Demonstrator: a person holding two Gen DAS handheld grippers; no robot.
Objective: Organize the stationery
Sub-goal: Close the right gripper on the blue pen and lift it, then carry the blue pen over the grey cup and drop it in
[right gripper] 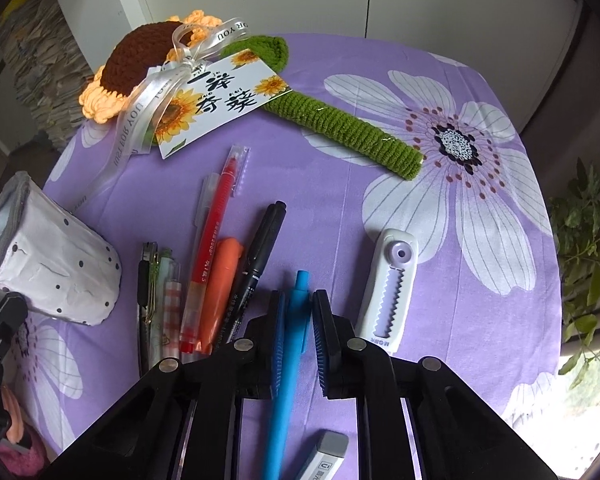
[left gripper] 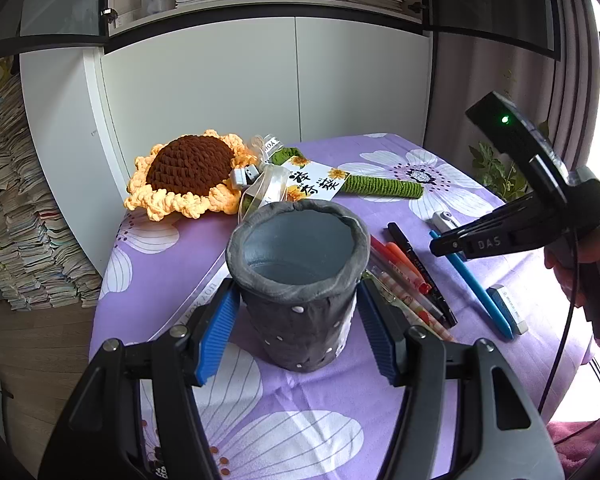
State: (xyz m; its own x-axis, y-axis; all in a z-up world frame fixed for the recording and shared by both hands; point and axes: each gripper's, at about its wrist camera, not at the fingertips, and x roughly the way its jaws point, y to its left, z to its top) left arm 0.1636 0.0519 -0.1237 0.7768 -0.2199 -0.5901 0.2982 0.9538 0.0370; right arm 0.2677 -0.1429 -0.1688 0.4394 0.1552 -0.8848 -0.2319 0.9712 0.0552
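A grey fabric pen holder [left gripper: 300,280] stands upright on the purple floral tablecloth [left gripper: 308,416], and it also shows in the right wrist view [right gripper: 56,264]. My left gripper [left gripper: 296,332] straddles the holder with its blue pads beside its walls; small gaps show. My right gripper [right gripper: 298,340] has its pads on either side of a blue pen [right gripper: 288,368] lying on the cloth, with slight gaps. It also appears in the left wrist view [left gripper: 472,240]. Several pens [right gripper: 216,280] lie side by side left of the blue pen.
A white correction tape [right gripper: 388,288] lies right of the blue pen and a grey eraser [right gripper: 324,456] lies near it. A crocheted sunflower [right gripper: 140,56] with green stem, ribbon and card lies at the table's far side. White cabinets [left gripper: 260,92] stand behind. A plant [right gripper: 588,248] is right.
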